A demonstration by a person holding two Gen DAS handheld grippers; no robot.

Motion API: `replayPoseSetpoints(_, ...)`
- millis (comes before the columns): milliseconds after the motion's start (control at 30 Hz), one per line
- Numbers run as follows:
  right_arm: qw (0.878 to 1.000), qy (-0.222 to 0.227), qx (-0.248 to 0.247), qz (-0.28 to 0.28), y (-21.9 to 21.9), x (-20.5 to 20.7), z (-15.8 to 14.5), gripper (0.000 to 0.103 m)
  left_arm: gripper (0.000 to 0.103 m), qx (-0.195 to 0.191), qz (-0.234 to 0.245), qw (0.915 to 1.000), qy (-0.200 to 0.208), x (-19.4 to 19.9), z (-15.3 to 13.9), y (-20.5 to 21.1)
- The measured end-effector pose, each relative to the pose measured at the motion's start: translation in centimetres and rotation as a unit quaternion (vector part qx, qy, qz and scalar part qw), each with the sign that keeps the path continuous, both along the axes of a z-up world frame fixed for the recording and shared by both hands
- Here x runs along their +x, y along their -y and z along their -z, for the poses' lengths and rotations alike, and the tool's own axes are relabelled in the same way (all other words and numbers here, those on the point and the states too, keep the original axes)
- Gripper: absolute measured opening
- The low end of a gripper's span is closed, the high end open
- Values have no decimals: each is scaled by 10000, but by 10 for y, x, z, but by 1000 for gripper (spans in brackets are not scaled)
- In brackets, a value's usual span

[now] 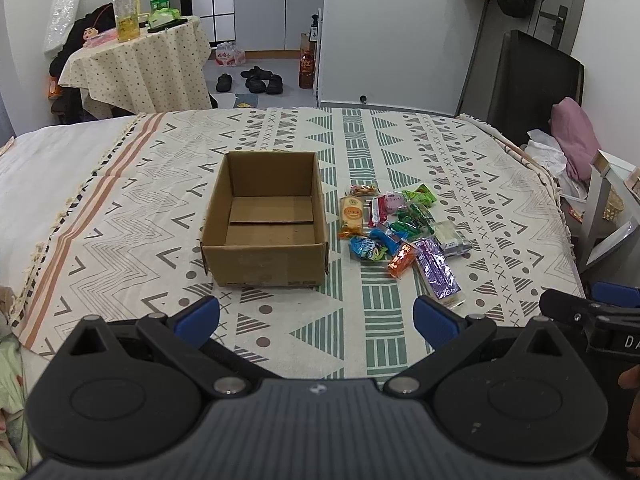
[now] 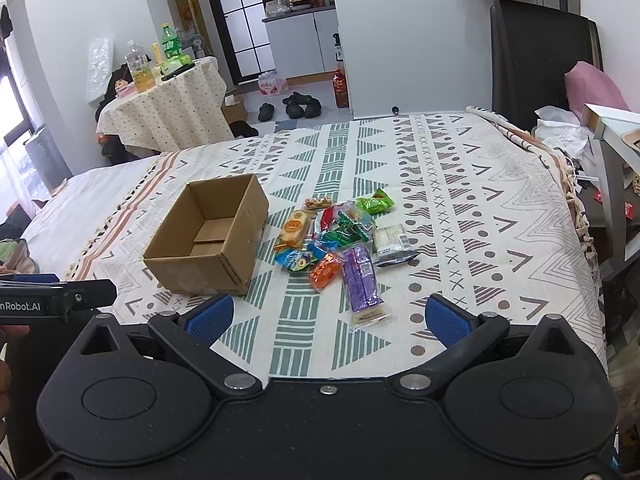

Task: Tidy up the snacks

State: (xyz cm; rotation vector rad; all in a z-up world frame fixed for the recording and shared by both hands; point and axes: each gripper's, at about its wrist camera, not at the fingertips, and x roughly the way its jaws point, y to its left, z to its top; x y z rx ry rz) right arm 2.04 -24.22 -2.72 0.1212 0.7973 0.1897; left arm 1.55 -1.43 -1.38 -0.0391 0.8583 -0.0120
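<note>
An open, empty cardboard box (image 1: pixel 266 220) (image 2: pixel 208 236) stands on a patterned cloth. Right of it lies a heap of several wrapped snacks (image 1: pixel 400 228) (image 2: pixel 344 236), among them a purple bar (image 1: pixel 438 274) (image 2: pixel 362 280), an orange packet (image 1: pixel 402 260) (image 2: pixel 325 272) and a cracker pack (image 1: pixel 352 214) (image 2: pixel 294 230). My left gripper (image 1: pixel 316 320) hovers open near the cloth's front edge, short of the box. Wide open too, my right gripper (image 2: pixel 330 316) is just short of the purple bar. Nothing sits between either pair of fingers.
The patterned cloth (image 1: pixel 400 148) (image 2: pixel 460 184) covers a bed. A round table with bottles (image 1: pixel 132 56) (image 2: pixel 160 100) stands behind at the left. Shoes (image 1: pixel 252 80) lie on the floor beyond. A dark chair (image 2: pixel 540 64) and cluttered shelf (image 2: pixel 612 148) are at the right.
</note>
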Motion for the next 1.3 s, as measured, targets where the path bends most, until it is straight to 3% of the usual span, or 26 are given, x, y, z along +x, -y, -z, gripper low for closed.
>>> replayPoseSetpoints(700,9995,-236,212,43,23,43,42,103,101,-198,154,9992,-297,63,37,27)
replayPoseSetpoints(900,9987,-389,320,3,30,58,61,97,100,-141,306,9984,-450,84,54,43)
replayPoseSetpoints(1033,9978,-542,391,8,35,71,74,92,94,-128,344,9976,-591,99,66,50)
replayPoseSetpoints(1300,9949,-784,626,66,42,91,94,91,85,-167,321,9958,-845,129,89,66)
